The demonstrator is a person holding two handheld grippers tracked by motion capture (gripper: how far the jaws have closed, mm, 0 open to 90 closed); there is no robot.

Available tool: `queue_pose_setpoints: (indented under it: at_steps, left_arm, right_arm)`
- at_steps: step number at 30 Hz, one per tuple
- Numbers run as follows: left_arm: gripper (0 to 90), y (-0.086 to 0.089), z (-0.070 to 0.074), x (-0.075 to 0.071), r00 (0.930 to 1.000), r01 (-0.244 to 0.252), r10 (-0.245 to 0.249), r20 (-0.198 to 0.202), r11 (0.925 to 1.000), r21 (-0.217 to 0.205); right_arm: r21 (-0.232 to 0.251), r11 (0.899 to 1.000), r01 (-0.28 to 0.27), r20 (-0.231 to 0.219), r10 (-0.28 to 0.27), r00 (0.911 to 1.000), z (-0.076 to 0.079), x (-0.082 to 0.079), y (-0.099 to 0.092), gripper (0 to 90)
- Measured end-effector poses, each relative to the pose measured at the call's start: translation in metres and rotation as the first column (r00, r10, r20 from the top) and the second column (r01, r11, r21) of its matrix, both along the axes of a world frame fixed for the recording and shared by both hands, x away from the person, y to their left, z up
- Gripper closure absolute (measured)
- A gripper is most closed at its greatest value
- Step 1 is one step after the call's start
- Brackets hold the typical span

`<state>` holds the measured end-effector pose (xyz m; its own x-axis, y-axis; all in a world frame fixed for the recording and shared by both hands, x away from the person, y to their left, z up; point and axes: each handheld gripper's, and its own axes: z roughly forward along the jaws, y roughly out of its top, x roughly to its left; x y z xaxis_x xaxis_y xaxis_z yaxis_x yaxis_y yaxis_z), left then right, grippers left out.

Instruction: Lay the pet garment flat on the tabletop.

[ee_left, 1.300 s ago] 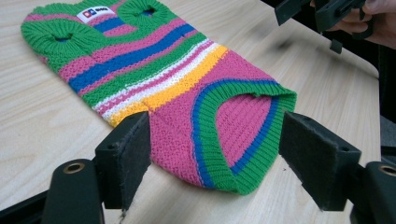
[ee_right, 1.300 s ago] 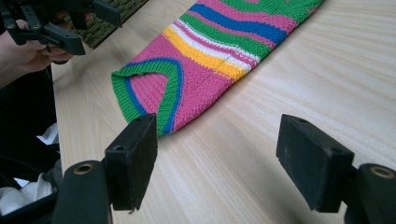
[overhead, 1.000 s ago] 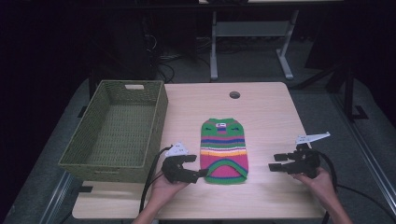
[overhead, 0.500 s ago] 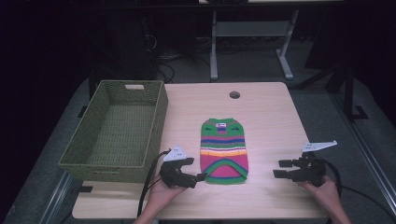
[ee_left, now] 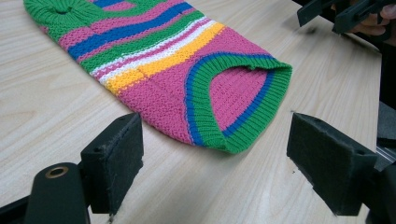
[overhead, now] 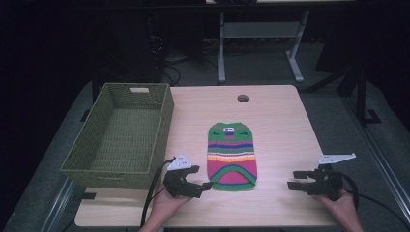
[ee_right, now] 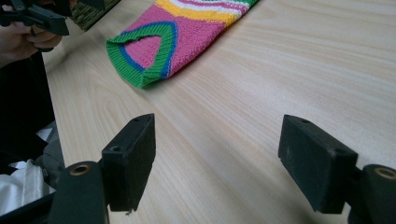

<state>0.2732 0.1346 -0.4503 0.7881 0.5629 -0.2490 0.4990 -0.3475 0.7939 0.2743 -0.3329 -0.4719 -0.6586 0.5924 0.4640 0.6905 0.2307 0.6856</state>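
A small knitted sweater (overhead: 232, 154) striped in green, pink, blue, yellow and white lies flat on the wooden table (overhead: 280, 125), its open hem toward me. My left gripper (overhead: 203, 189) rests open just left of that hem. In the left gripper view the hem (ee_left: 238, 93) lies ahead of the spread jaws of the left gripper (ee_left: 215, 154), untouched. My right gripper (overhead: 294, 179) sits open near the front right, well apart from the sweater. In the right gripper view, bare wood lies between the jaws of the right gripper (ee_right: 217, 154), and the sweater (ee_right: 187, 32) is farther off.
A green woven basket (overhead: 121, 135) stands on the table's left side, with nothing visible inside it. A round cable hole (overhead: 242, 98) sits at the back centre of the table. The other hand's gripper (ee_right: 32, 16) appears far off in the right gripper view.
Both grippers have drawn back a little toward the table's near edge, the right one more so. The sweater has not moved.
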Motion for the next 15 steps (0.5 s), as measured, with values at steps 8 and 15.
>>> queue_pose_setpoints:
  at_steps: [8, 15]
  left_arm:
    - [18.3, 0.002, -0.001, -0.005, 1.0, 0.005, -0.005, 0.006, 1.0, -0.005]
    - [18.3, -0.002, -0.004, -0.011, 0.9997, 0.019, -0.019, 0.017, 0.9998, 0.011]
  right_arm:
    - [-0.001, 1.0, 0.011, -0.001, -0.011, 0.9999, -0.002, -0.008, -0.007, 26.4]
    - [-0.002, 1.0, 0.023, 0.029, -0.023, 0.9993, -0.004, -0.018, -0.006, 25.3]
